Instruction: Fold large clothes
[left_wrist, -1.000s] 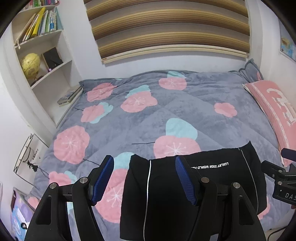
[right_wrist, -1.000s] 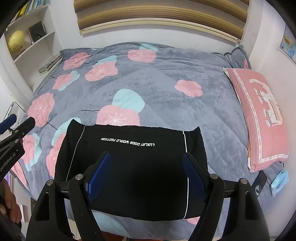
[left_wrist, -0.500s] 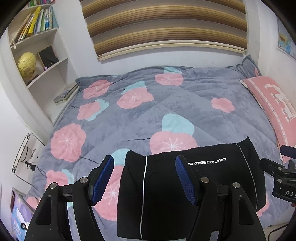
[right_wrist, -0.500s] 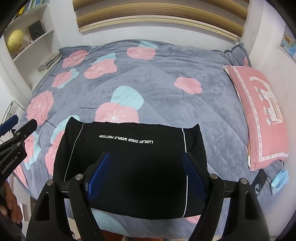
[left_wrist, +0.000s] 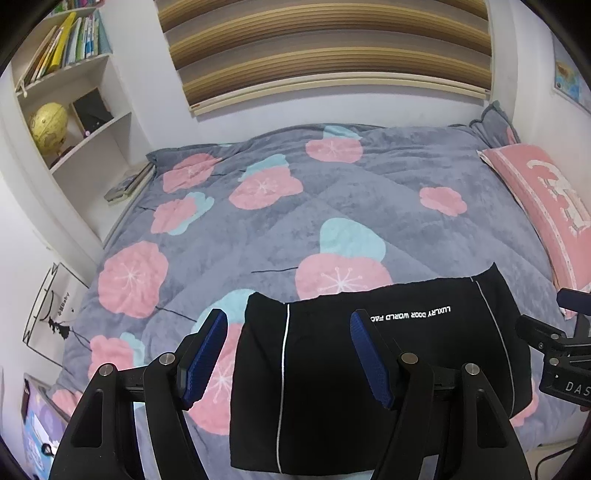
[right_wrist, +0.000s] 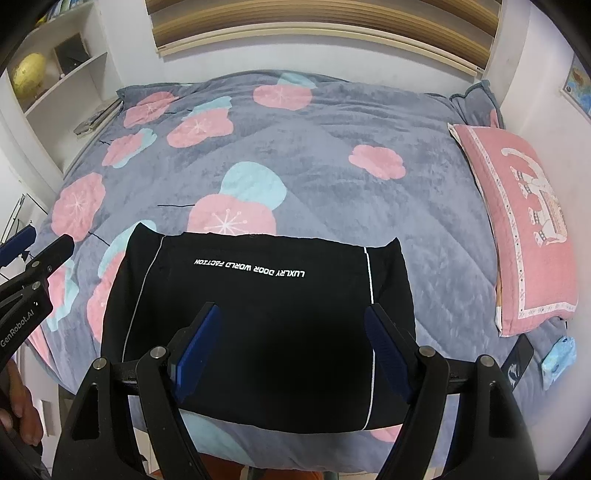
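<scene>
A black garment (left_wrist: 325, 384) with thin white side stripes and white lettering lies folded in a flat rectangle near the front edge of the bed; it also shows in the right wrist view (right_wrist: 266, 317). My left gripper (left_wrist: 288, 362) is open and empty above the garment's left part. My right gripper (right_wrist: 291, 354) is open and empty above the garment's near middle. Neither touches the cloth. Each gripper shows at the edge of the other's view: the right one (left_wrist: 554, 347) and the left one (right_wrist: 33, 266).
The bed has a grey quilt (left_wrist: 369, 206) with pink and blue flowers. A pink pillow (right_wrist: 517, 221) lies along the right side. White shelves (left_wrist: 74, 110) with books and a globe stand at the left. A blue packet (right_wrist: 559, 356) lies at the right front corner.
Both grippers have drawn back and up a little from the garment, so it sits slightly lower and smaller in view. The garment has not moved. Both jaws stay open.
</scene>
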